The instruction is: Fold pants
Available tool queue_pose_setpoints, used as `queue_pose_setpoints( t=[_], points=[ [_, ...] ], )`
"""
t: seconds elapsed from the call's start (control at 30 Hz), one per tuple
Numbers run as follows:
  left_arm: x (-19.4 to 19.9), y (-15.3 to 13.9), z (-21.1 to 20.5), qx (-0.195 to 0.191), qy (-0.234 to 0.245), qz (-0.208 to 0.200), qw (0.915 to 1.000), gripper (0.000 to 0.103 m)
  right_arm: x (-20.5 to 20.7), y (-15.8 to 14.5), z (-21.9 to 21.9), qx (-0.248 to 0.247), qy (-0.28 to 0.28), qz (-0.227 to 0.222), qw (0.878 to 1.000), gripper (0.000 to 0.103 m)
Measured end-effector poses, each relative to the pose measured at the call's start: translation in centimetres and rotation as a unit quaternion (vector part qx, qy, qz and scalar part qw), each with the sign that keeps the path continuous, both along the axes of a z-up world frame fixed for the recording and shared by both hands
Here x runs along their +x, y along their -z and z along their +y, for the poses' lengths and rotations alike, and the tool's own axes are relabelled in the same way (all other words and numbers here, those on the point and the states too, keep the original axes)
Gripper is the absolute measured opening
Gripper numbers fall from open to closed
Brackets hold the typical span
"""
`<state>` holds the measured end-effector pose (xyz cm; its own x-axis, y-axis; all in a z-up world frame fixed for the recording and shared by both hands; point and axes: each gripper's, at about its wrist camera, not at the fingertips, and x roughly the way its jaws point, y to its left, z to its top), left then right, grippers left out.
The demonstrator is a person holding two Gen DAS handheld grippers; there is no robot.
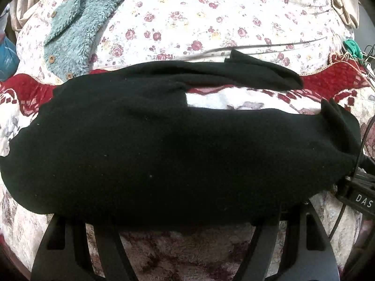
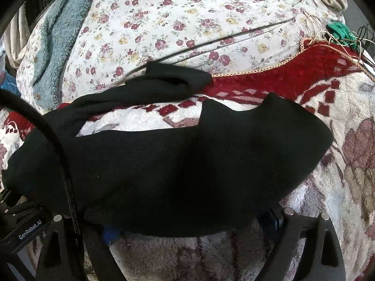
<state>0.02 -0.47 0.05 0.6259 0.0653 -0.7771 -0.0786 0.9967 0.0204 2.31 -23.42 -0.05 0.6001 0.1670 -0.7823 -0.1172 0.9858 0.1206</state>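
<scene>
Black pants (image 1: 152,145) lie on a fleece blanket on the bed, waist to the left, two legs running right with a gap between them. They also show in the right wrist view (image 2: 187,164). My left gripper (image 1: 182,220) is at the near edge of the pants; its fingertips are hidden under the cloth and the jaws stand wide apart. My right gripper (image 2: 187,224) is at the near edge of the near leg, fingertips hidden under the cloth, jaws wide apart. The near leg's end (image 2: 281,121) is bunched upward.
A red and white fleece blanket (image 1: 328,82) covers the bed, with a floral quilt (image 1: 211,18) behind it. A teal fleece jacket (image 1: 77,28) lies at the back left. Green yarn and wires (image 2: 339,32) sit at the back right. A black cable (image 2: 58,152) crosses the left.
</scene>
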Motion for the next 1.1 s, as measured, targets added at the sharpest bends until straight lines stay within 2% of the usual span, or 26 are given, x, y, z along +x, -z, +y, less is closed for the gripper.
queue_pose_setpoints(
  t=[0.4,0.57,0.6,0.7,0.77,0.83,0.93,1.0,1.1],
  points=[
    [0.0,-0.1,0.1,0.002,0.009,0.011,0.9999,0.073,0.1,0.1,0.0,-0.003,-0.001,0.001,1.0,0.093],
    [-1.5,-1.0,0.7,-0.025,0.017,0.022,0.9993,0.073,0.8,-0.1,0.8,-0.014,0.003,0.023,1.0,0.093],
    [-2.0,-1.4,0.9,-0.034,0.017,0.025,0.999,0.073,1.0,-0.3,0.9,-0.011,-0.001,0.031,0.999,0.092],
    [-3.8,-2.9,1.3,-0.035,0.015,0.011,0.9992,0.073,-0.4,-1.5,1.7,-0.001,-0.024,0.034,0.999,0.076],
    [-4.8,-3.9,1.7,-0.03,0.015,0.002,0.9995,0.073,-1.8,-2.4,2.3,0.024,-0.039,0.036,0.998,0.076],
    [-5.6,-4.7,2.0,-0.031,0.014,-0.007,0.9994,0.073,-3.3,-3.6,3.1,0.034,-0.045,0.02,0.998,0.076],
    [-6.8,-6.0,2.6,-0.027,0.01,-0.026,0.9992,0.073,-5.9,-6.0,4.3,0.019,-0.056,-0.041,0.997,0.076],
    [-7.4,-6.8,2.9,-0.021,0.003,-0.04,0.999,0.073,-7.4,-7.4,4.8,0.027,-0.058,-0.073,0.995,0.076],
    [-8.0,-7.5,4.0,-0.032,-0.007,-0.045,0.9984,0.073,-8.5,-8.4,5.4,0.037,-0.065,-0.088,0.993,0.076]
  ],
)
